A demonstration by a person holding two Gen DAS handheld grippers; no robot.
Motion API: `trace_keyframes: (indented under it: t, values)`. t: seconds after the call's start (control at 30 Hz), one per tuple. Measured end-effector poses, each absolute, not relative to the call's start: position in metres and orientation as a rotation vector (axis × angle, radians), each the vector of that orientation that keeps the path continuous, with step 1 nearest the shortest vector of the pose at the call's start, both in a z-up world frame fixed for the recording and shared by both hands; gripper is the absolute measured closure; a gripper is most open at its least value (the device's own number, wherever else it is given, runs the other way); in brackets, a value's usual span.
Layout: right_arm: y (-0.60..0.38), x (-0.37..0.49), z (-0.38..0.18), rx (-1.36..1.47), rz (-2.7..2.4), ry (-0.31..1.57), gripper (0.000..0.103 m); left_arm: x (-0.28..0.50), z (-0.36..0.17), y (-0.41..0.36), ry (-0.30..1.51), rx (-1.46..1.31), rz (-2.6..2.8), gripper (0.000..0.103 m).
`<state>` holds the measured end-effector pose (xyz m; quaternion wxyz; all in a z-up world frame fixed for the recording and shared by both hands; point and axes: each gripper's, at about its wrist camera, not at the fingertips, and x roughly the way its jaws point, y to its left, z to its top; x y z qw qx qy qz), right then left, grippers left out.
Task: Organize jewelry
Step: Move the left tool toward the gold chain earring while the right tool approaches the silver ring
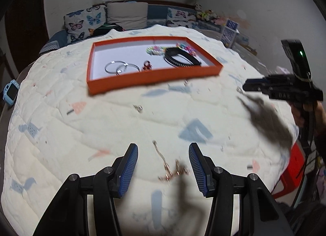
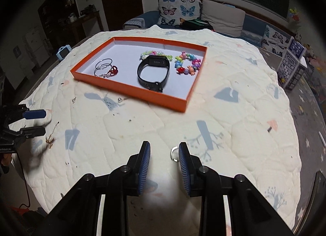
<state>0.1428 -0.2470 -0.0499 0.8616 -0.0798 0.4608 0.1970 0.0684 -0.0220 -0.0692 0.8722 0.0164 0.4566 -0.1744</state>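
The left gripper (image 1: 163, 154) hangs over the quilt (image 1: 101, 117) with its blue-padded fingers (image 1: 130, 166) spread apart. A gold chain (image 1: 169, 166), blurred, lies on the quilt between them. Beyond the chain sits the orange tray (image 1: 142, 82), holding two silver bangles (image 1: 120, 67), a black watch (image 1: 181, 58) and colourful beads (image 1: 155, 49). The right gripper (image 1: 246, 87) is right of the tray.

Left gripper (image 1: 163, 152) and right gripper (image 2: 164, 150) both hang low, fingers (image 1: 130, 160) spread apart.
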Motion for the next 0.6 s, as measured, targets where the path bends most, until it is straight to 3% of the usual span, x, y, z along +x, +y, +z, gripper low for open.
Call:
trace_keyframes:
  t: [0.1, 0.4, 0.6]
  values:
    - [-0.255, 0.137, -0.053, -0.146, 0.407, 0.971, 0.071, 0.056, -0.075, -0.025, 0.962, 0.036, -0.384, 0.049]
    - [-0.265, 0.131, -0.061, -0.094, 0.393, 0.986, 0.071, 0.042, -0.074, -0.041, 0.937, 0.044, -0.443, 0.075]
    - [-0.266, 0.132, -0.063, -0.088, 0.394, 0.987, 0.071, 0.05, -0.079, -0.041, 0.948, 0.059, -0.443, 0.079]
